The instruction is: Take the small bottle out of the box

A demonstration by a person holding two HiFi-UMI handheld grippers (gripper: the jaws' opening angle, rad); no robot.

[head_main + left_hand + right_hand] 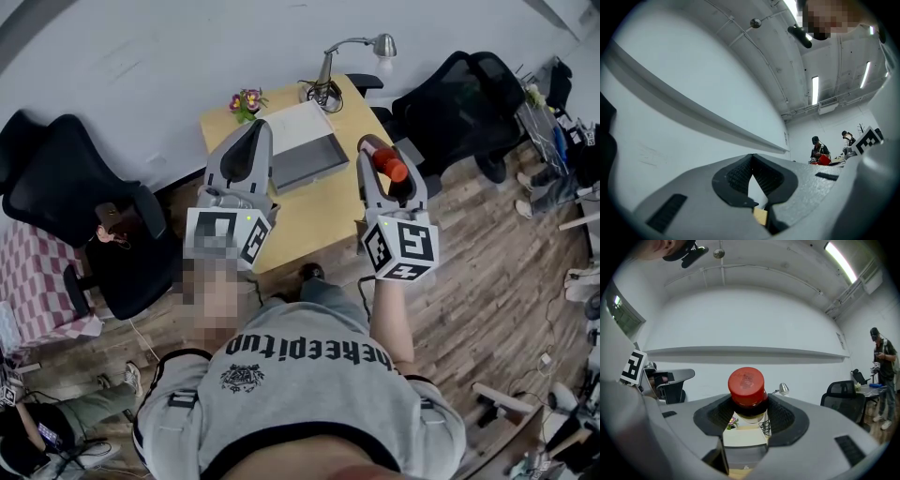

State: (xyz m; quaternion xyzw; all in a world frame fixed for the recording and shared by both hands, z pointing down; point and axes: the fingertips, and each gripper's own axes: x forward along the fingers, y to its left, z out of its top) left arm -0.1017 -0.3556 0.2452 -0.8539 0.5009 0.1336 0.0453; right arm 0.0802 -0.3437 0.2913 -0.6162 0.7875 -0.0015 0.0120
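The small bottle [391,166], with its red cap [746,386], is clamped between the jaws of my right gripper [385,169] and held high above the right side of the wooden table [309,220]. In the right gripper view the bottle [748,401] sits upright between the black pads. The grey box [306,150] lies open on the table's far half, its lid flat behind it; it also shows below the bottle as the box [743,446]. My left gripper [247,155] hovers over the table's left side, tilted upward, shut with nothing in it [752,176].
A desk lamp [361,47] and a small flower pot [247,101] stand at the table's far edge. Black office chairs flank the table, one on the left [66,187] and one on the right [459,103]. People stand in the distance [882,376].
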